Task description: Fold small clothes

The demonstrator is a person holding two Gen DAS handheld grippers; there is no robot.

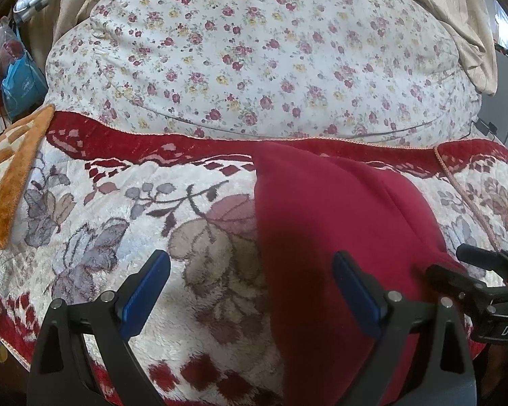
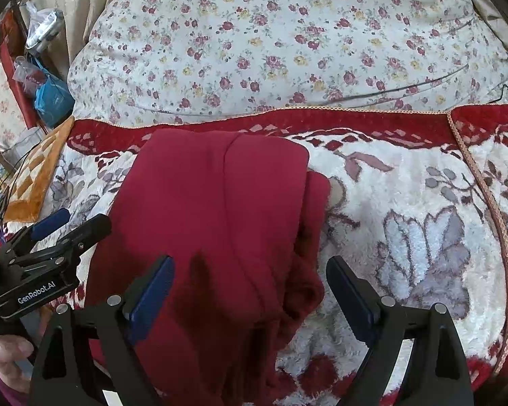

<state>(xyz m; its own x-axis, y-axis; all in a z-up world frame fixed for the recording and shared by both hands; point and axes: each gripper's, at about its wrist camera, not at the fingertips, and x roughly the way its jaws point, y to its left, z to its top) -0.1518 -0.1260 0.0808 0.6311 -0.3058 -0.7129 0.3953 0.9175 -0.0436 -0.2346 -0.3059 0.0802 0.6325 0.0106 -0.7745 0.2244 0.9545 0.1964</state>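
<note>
A dark red garment (image 1: pixel 325 223) lies folded in a long flat shape on the plush flowered blanket (image 1: pixel 125 209). My left gripper (image 1: pixel 252 257) hovers open over its left edge, its right blue pad above the cloth and its left pad above the blanket. In the right wrist view the same red garment (image 2: pixel 213 196) shows a seam down its middle and a bunched lower right corner. Just above that bunched corner my right gripper (image 2: pixel 250 260) is open and holds nothing. Each gripper shows in the other's view: right gripper (image 1: pixel 457 264), left gripper (image 2: pixel 74 223).
A white quilt with small red flowers (image 1: pixel 254 54) bulges behind the blanket's red border. An orange checked mat (image 1: pixel 10 182) lies at the left, with a blue bag (image 1: pixel 20 88) and plastic bags beyond it. Beige curtains (image 1: pixel 464 27) hang behind. A hand (image 2: pixel 6 355) grips the left tool.
</note>
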